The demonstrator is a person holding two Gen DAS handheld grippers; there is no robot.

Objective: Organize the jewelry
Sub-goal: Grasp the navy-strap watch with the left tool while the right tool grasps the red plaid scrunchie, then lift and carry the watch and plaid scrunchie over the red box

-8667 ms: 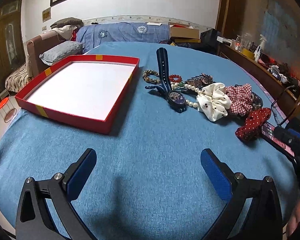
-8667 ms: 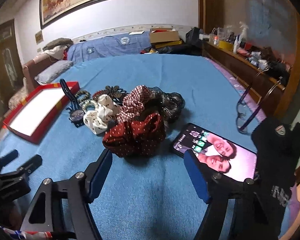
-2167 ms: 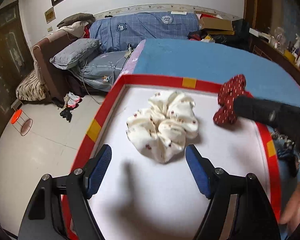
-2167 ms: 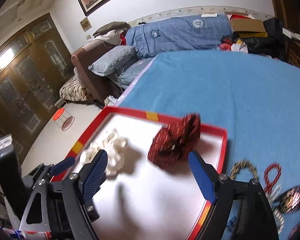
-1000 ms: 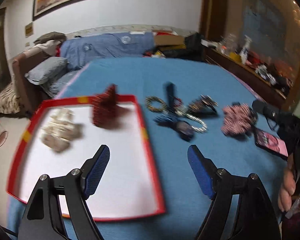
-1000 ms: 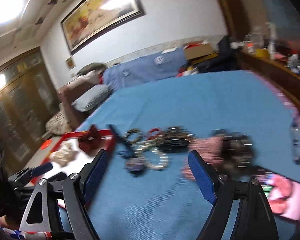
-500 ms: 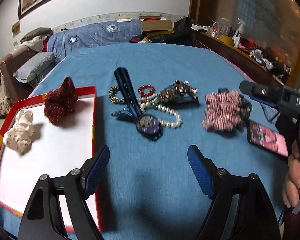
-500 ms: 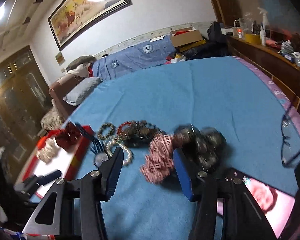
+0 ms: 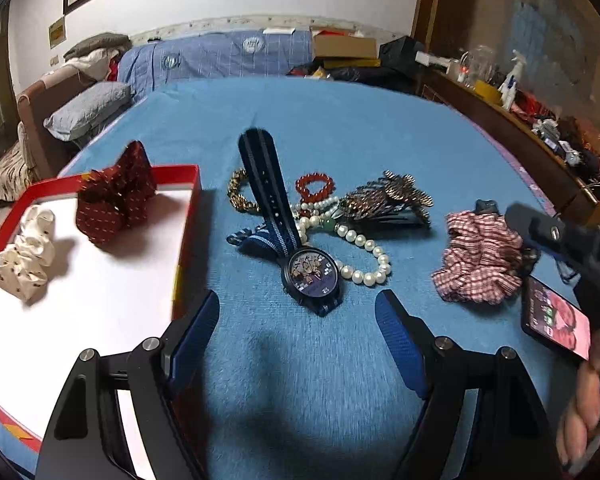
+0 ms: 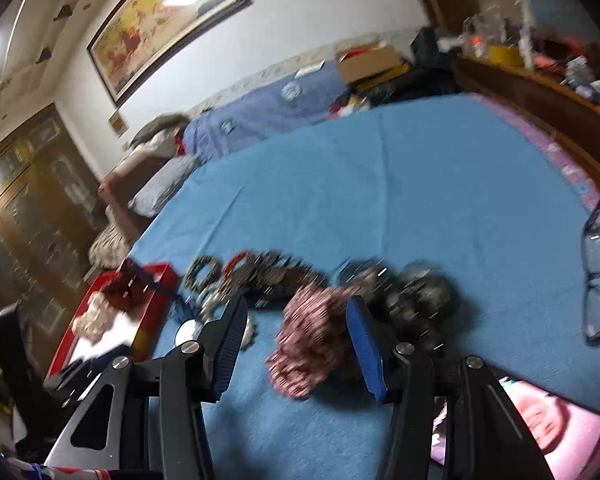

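Note:
A red tray (image 9: 186,216) with a white floor holds a cream scrunchie (image 9: 24,256) and a dark red dotted scrunchie (image 9: 116,196). On the blue cloth lie a blue-strap watch (image 9: 300,268), a pearl string (image 9: 364,256), a red bead bracelet (image 9: 314,184), a gold bracelet (image 9: 240,196) and a brown hair clip (image 9: 388,200). My left gripper (image 9: 298,336) is open just before the watch. My right gripper (image 10: 296,328) is open with its fingers either side of the red checked scrunchie (image 10: 312,340), also in the left view (image 9: 476,256). A dark scrunchie (image 10: 416,300) lies right of it.
A phone (image 9: 556,326) with a lit screen lies at the cloth's right front, also in the right wrist view (image 10: 540,420). Eyeglasses (image 10: 596,280) lie at the right edge. A sofa with cushions (image 9: 88,108) stands behind left, a cluttered wooden sideboard (image 9: 512,116) to the right.
My right gripper has dropped toward the checked scrunchie and its fingers now flank it. My left gripper has moved in toward the watch.

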